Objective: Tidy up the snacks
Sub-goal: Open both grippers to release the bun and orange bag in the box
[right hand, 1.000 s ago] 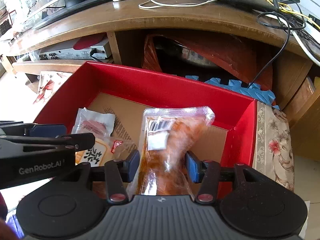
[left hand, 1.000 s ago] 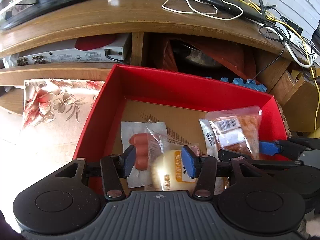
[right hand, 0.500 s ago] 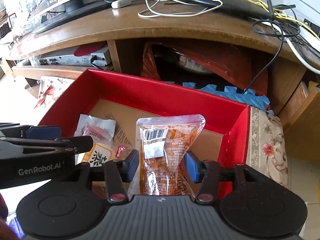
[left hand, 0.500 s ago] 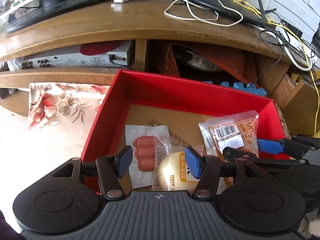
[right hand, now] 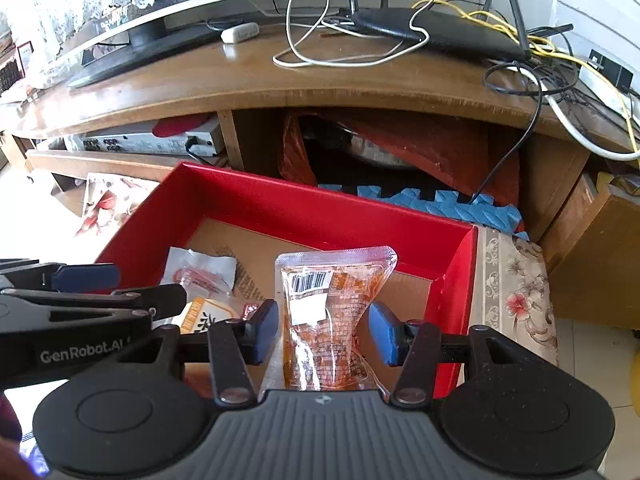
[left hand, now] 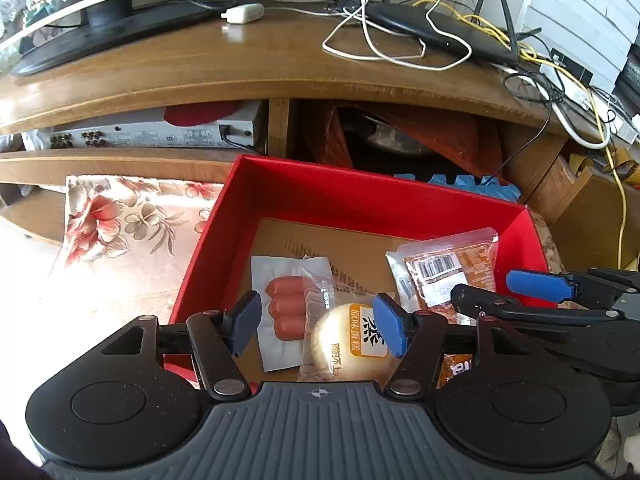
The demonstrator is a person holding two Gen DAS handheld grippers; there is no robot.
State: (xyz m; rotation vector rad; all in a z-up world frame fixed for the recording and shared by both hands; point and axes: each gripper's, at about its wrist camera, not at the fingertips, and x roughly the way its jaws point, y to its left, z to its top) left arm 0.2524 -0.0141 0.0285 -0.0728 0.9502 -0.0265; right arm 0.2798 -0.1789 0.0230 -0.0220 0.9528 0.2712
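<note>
left gripper [left hand: 318,330] opening over bun packet [left hand: 350,346], red box [left hand: 360,204]

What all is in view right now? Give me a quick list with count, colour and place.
Box: one, red walls, brown cardboard floor, in front of the TV stand.
Sausage pack: one, white with red sausages, left on the box floor.
Bun pack: one, pale bun in a clear wrapper with an orange label, box floor, overlapping the sausage pack.
Spicy snack pack: one, clear with orange-red contents and a barcode, right part of the box.
TV stand: one, brown wood, behind the box.
Router: one, black, on the stand among white and yellow cables.
Floral cloth: pink and beige, under the box.
Left gripper: jaws opening, pads clear of the bun pack.
Right gripper: pads either side of the spicy snack pack, not touching.
</note>
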